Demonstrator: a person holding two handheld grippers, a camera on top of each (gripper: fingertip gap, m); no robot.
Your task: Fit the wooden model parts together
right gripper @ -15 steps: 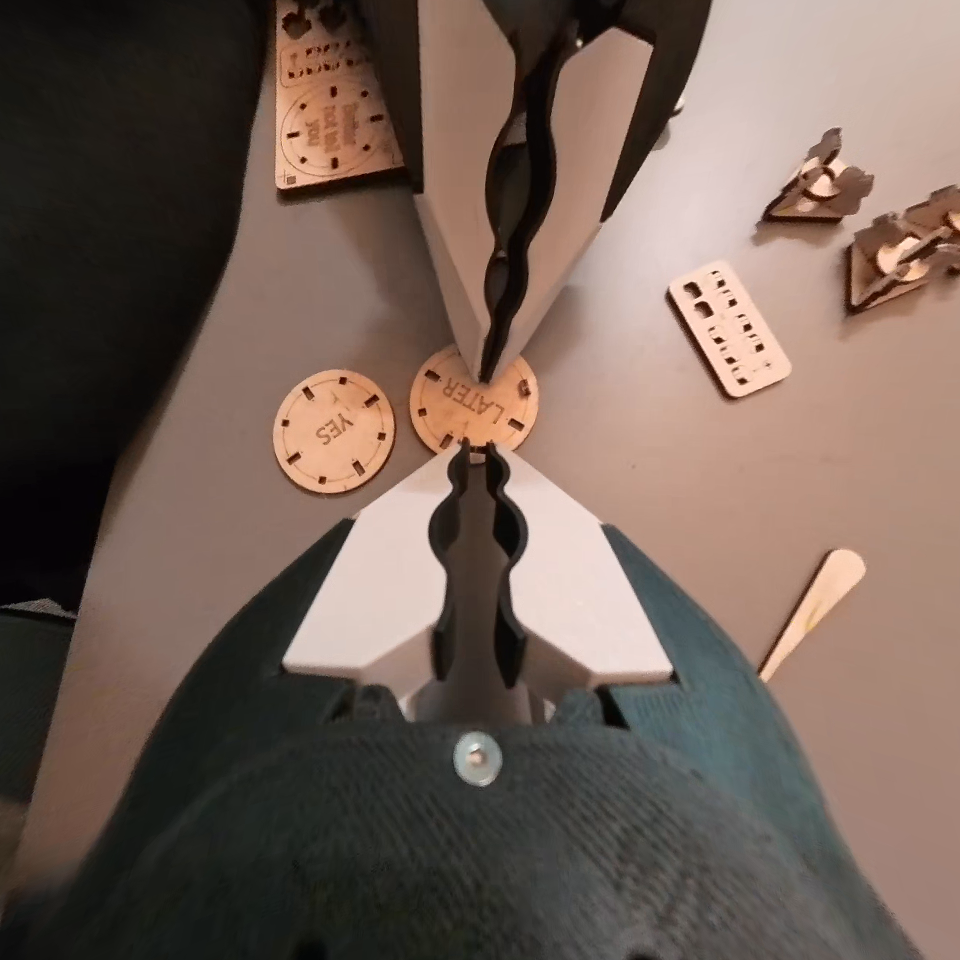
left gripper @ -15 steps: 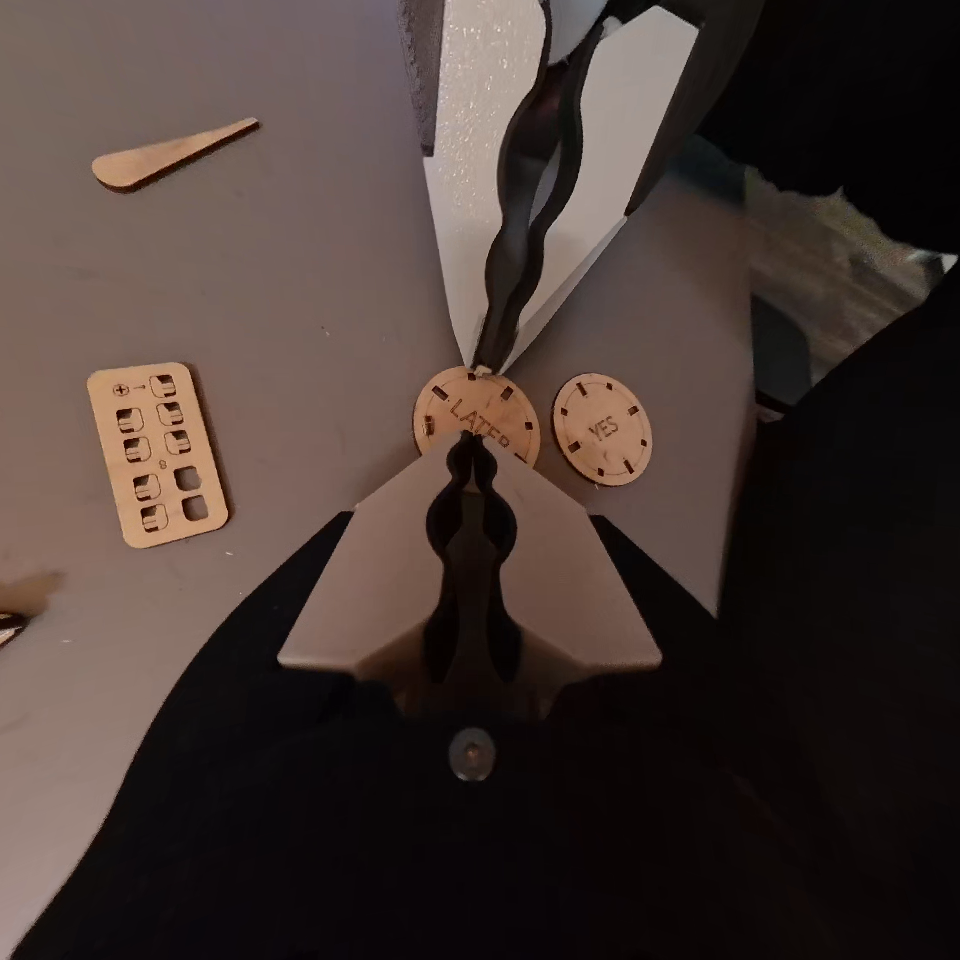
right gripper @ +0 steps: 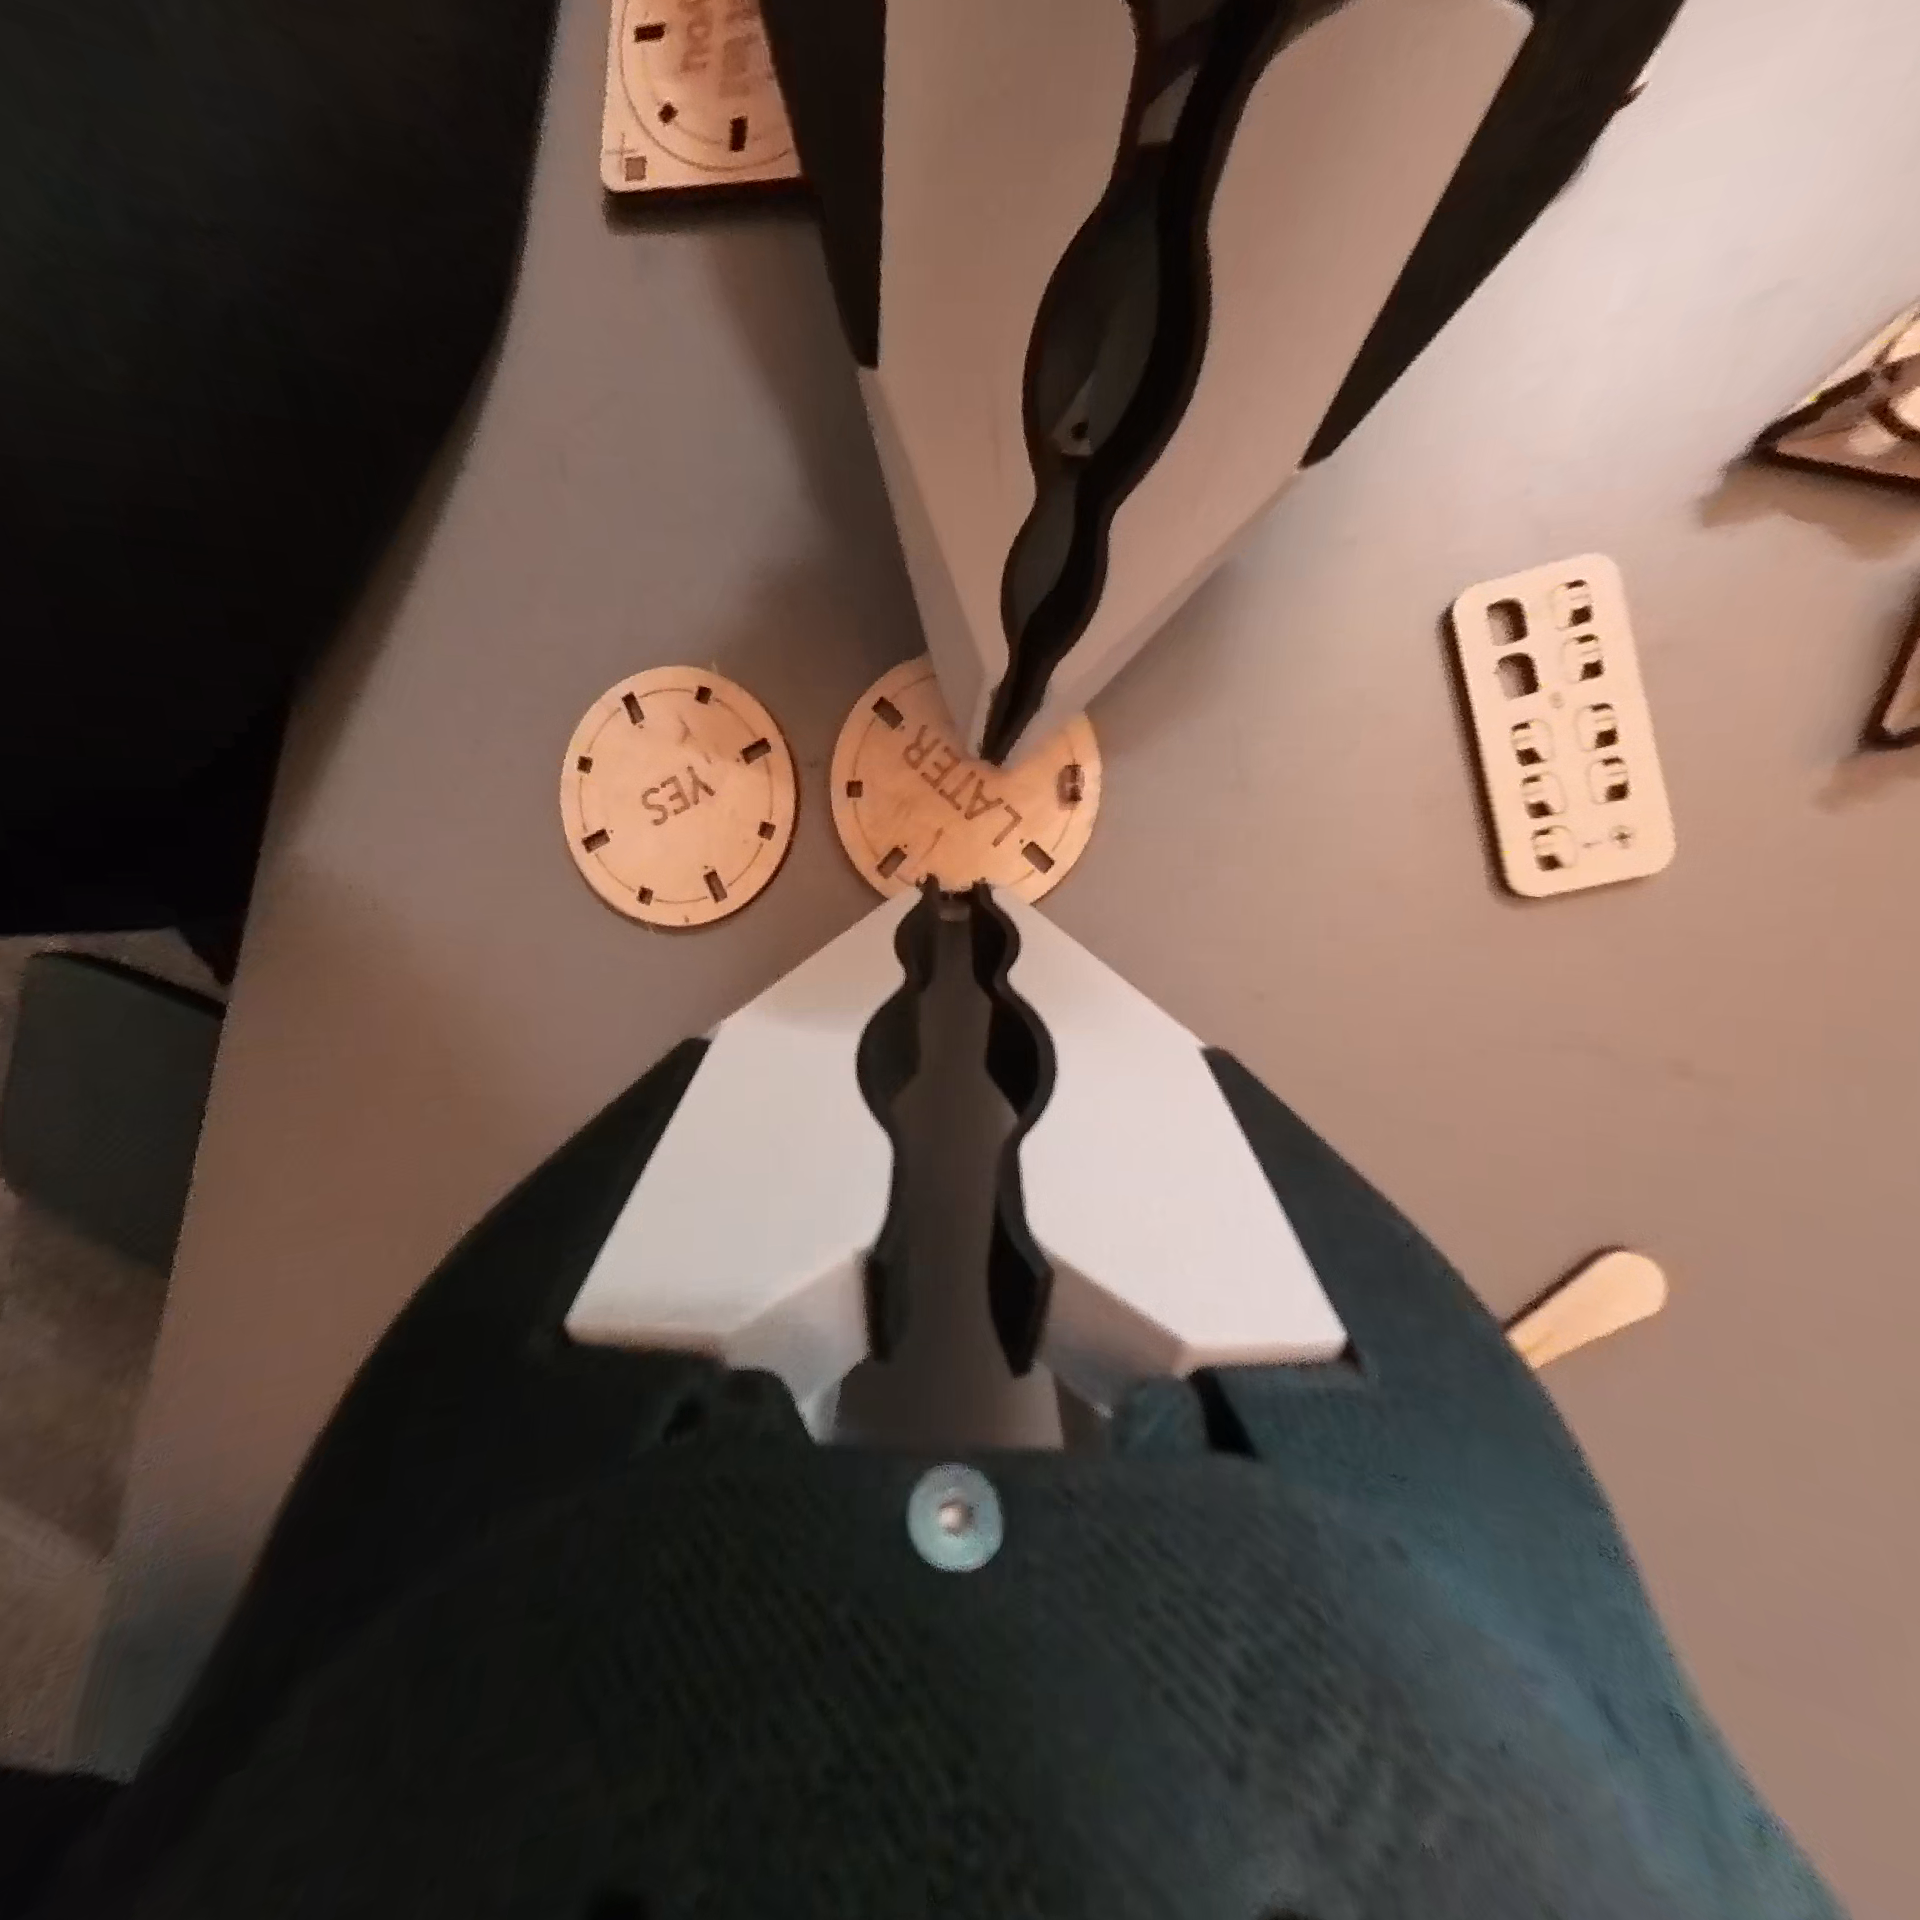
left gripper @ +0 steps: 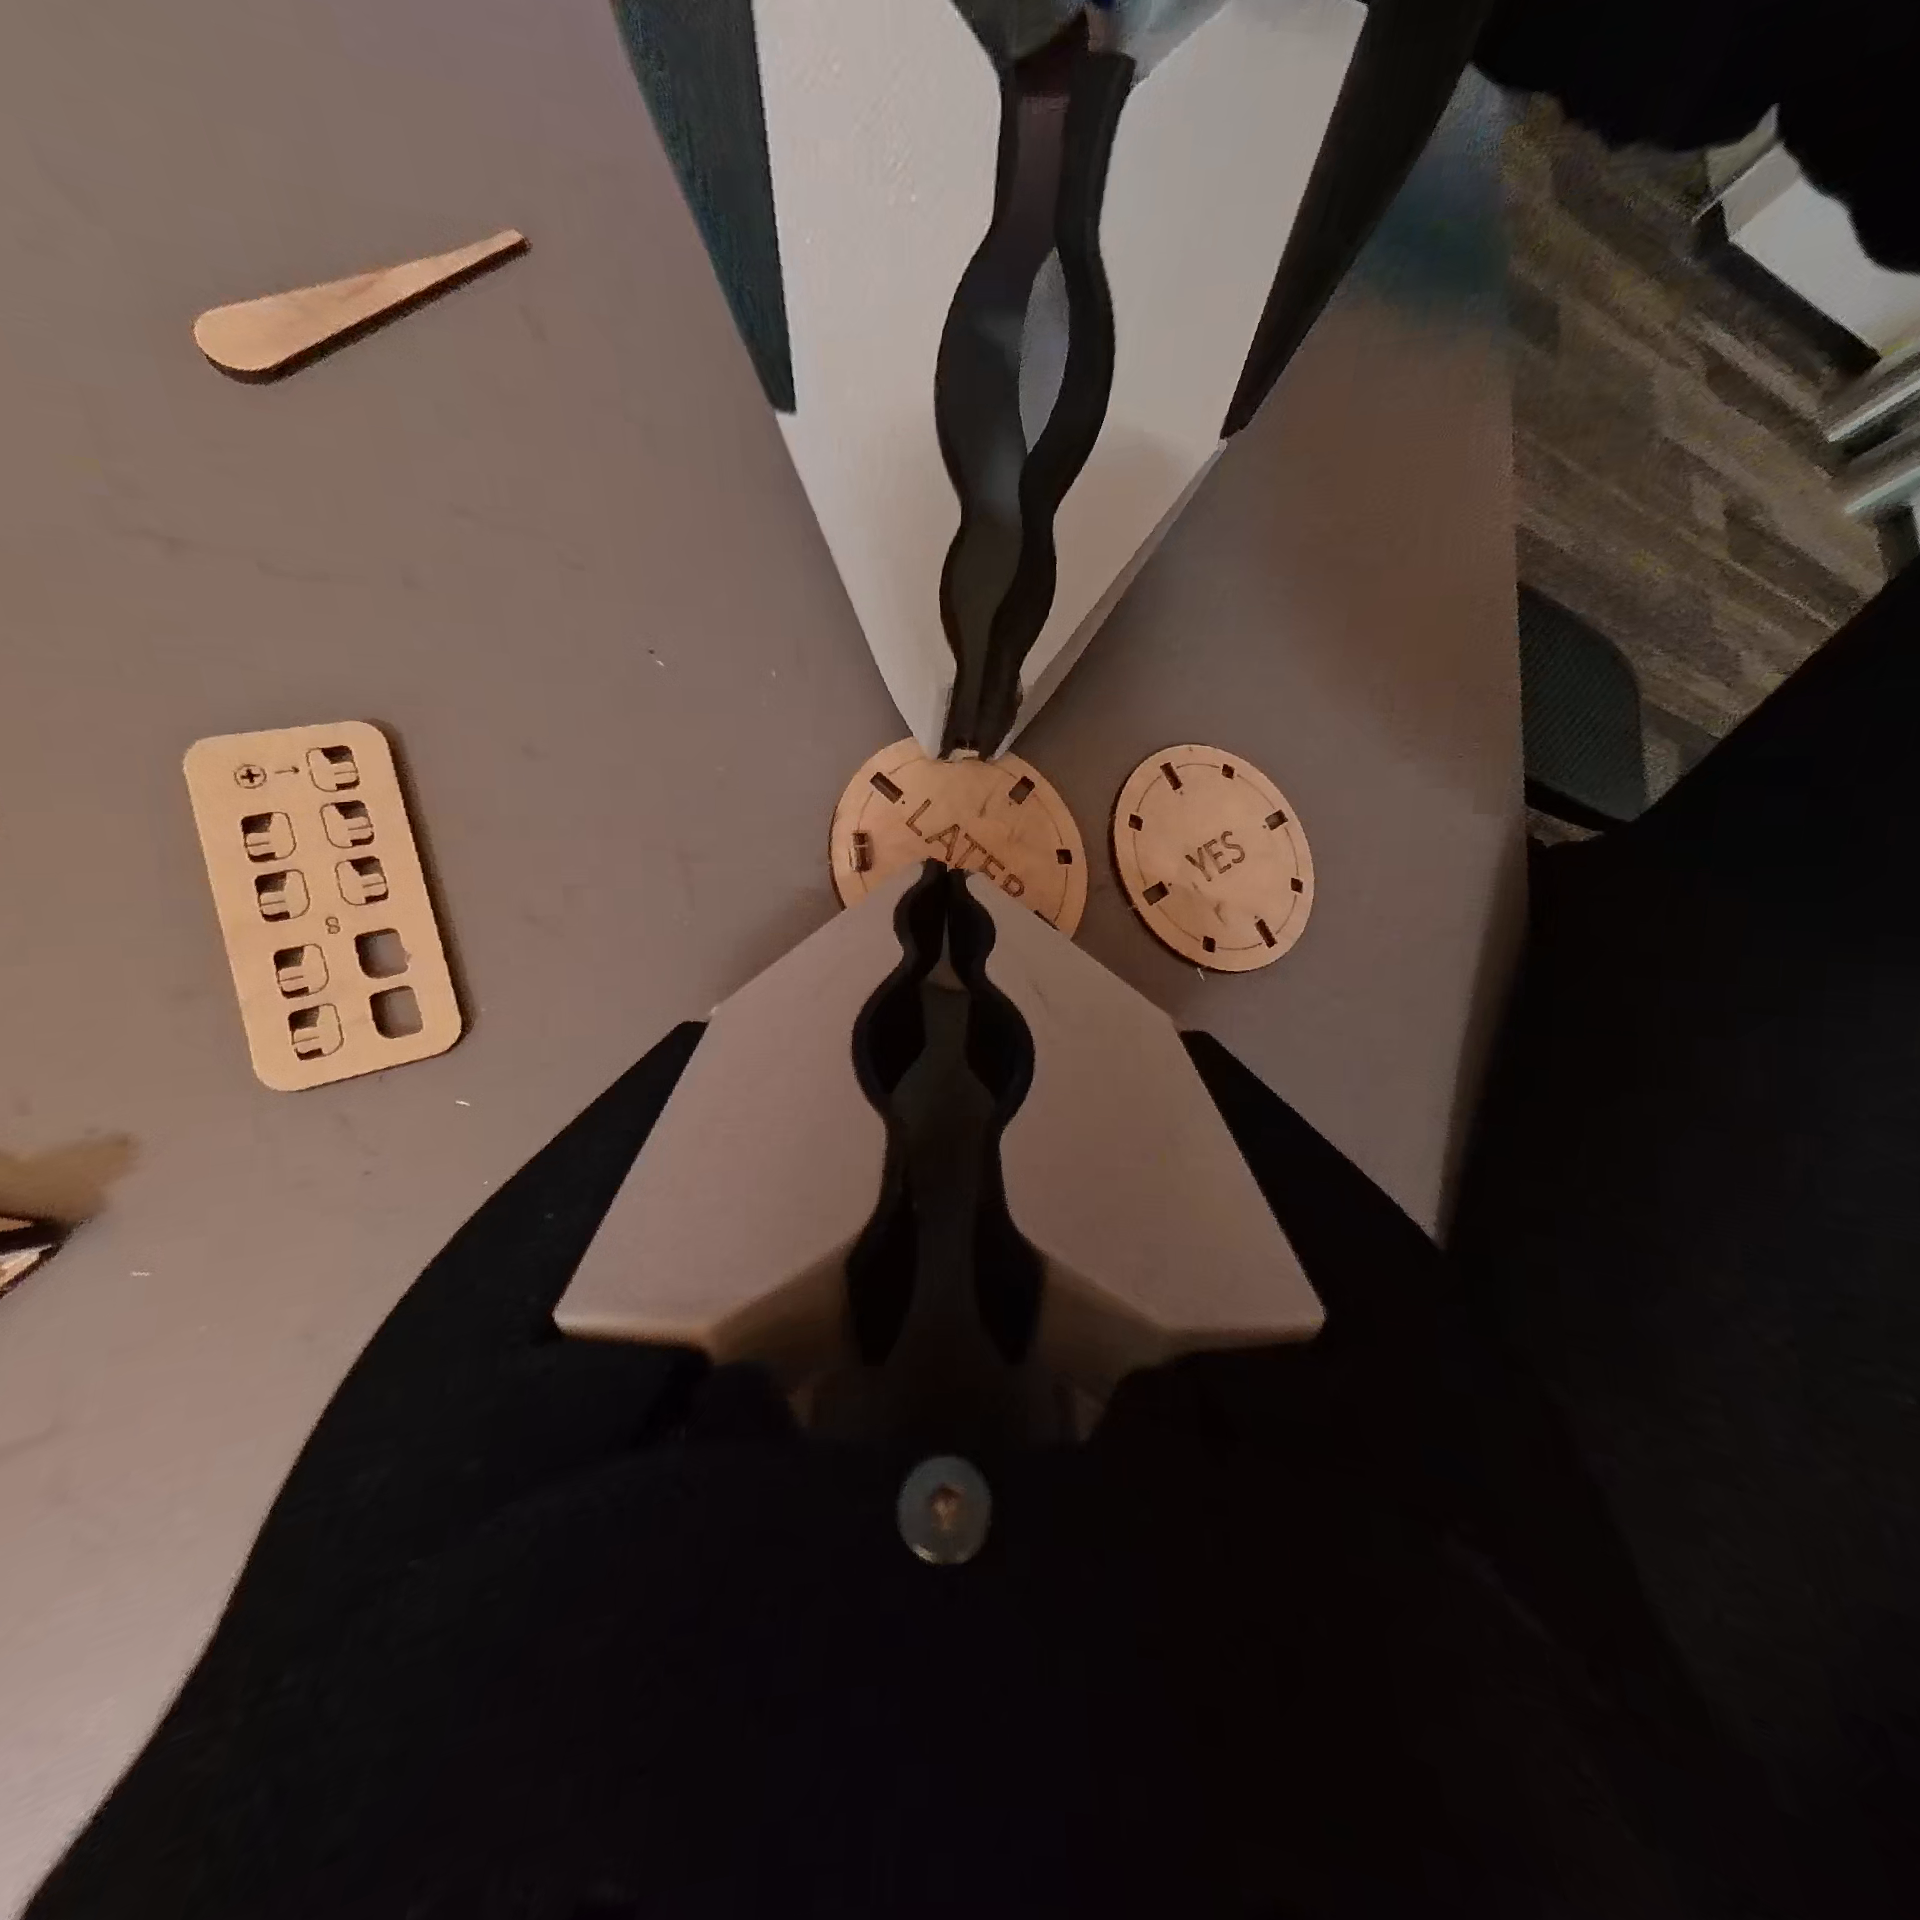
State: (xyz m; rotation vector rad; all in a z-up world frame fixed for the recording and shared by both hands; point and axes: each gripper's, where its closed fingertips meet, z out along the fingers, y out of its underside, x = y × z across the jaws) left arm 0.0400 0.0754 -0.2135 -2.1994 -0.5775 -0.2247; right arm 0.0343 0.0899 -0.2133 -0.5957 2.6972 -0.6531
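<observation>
Left wrist view: grippers [left gripper: 943, 878] tip-to-tip.

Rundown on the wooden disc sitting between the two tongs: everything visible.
The wooden disc is round, thin and pale, apparently laser-cut plywood. It has an engraved ring near the rim, small rectangular slots around that ring and an engraved word across its face. One slot seems to hold a small tab. It lies flat on the grey table, close to a second disc but apart from it. The closed left tongs point onto its face. The right tongs pinch a small pale piece at the opposite rim.
</observation>
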